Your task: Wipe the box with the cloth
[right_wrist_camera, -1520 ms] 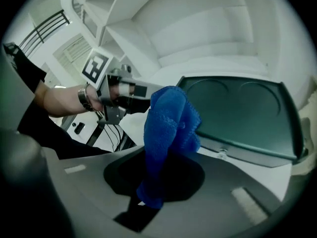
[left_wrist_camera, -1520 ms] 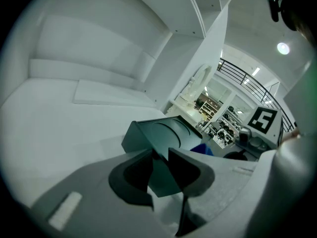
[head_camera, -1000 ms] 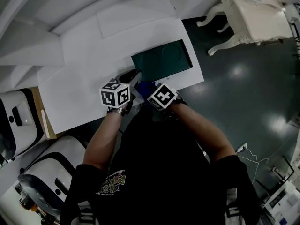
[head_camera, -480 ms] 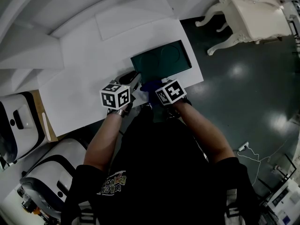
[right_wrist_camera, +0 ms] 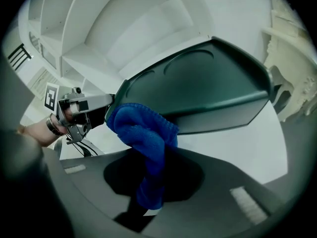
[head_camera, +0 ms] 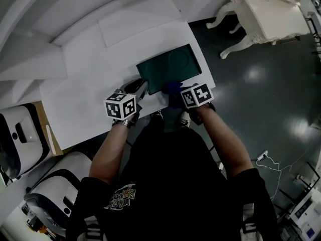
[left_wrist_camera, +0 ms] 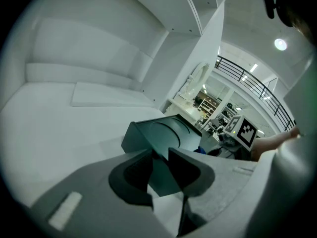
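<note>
A dark green flat box point(head_camera: 168, 68) with a round recess in its lid lies on the white table point(head_camera: 85, 84). My left gripper point(head_camera: 142, 88) is shut on the box's near left corner point(left_wrist_camera: 161, 175), which sits between its jaws. My right gripper point(head_camera: 176, 91) is shut on a blue cloth point(head_camera: 173, 87). The bunched cloth point(right_wrist_camera: 143, 130) presses against the near edge of the box point(right_wrist_camera: 198, 88), right of the left gripper point(right_wrist_camera: 81, 110). In the left gripper view, the right gripper's marker cube point(left_wrist_camera: 242, 130) shows beyond the box.
A flat white panel point(head_camera: 135, 19) lies at the back of the table. The table's right edge drops to dark floor, where a white ornate table point(head_camera: 271, 14) stands. White machines point(head_camera: 17, 134) sit at the left. The person's body fills the near side.
My right gripper has slid the blue cloth to the right along the box's near edge. The left gripper has stayed on the box's corner.
</note>
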`<state>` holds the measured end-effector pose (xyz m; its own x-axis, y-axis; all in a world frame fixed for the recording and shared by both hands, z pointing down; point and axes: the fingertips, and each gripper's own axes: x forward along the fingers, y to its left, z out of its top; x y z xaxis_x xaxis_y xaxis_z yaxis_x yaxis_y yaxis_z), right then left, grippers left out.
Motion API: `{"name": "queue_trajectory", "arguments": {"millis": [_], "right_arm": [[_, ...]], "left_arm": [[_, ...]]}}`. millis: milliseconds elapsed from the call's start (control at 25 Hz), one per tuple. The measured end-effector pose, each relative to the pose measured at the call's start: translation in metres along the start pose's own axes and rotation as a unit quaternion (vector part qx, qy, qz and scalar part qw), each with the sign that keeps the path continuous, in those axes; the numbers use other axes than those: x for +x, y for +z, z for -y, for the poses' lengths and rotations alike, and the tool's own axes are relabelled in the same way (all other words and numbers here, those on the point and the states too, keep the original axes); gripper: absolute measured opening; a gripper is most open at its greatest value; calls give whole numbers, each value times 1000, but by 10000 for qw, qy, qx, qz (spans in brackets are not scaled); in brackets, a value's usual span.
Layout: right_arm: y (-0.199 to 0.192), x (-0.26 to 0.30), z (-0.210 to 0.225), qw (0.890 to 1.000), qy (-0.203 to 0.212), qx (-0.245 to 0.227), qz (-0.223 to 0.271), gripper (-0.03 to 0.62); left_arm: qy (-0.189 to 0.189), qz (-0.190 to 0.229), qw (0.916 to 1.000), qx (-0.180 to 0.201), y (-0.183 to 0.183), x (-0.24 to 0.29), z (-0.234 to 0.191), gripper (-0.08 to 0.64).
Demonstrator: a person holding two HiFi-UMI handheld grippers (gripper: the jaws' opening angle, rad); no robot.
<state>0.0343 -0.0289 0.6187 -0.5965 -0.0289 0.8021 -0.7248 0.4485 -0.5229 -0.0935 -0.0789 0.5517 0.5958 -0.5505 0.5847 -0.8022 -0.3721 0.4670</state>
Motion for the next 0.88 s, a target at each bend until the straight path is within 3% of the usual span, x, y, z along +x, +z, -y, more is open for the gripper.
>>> {"name": "queue_trajectory", "arguments": {"millis": [360,880], "right_arm": [[-3,-15,17,9999,26,-110,-71,95],[13,-53,84,9987,-463,129,174,94]], "left_arm": [[16,-53,10000,33,0,2,0,109],[42,-194,9997,151,0,3,1,113]]}}
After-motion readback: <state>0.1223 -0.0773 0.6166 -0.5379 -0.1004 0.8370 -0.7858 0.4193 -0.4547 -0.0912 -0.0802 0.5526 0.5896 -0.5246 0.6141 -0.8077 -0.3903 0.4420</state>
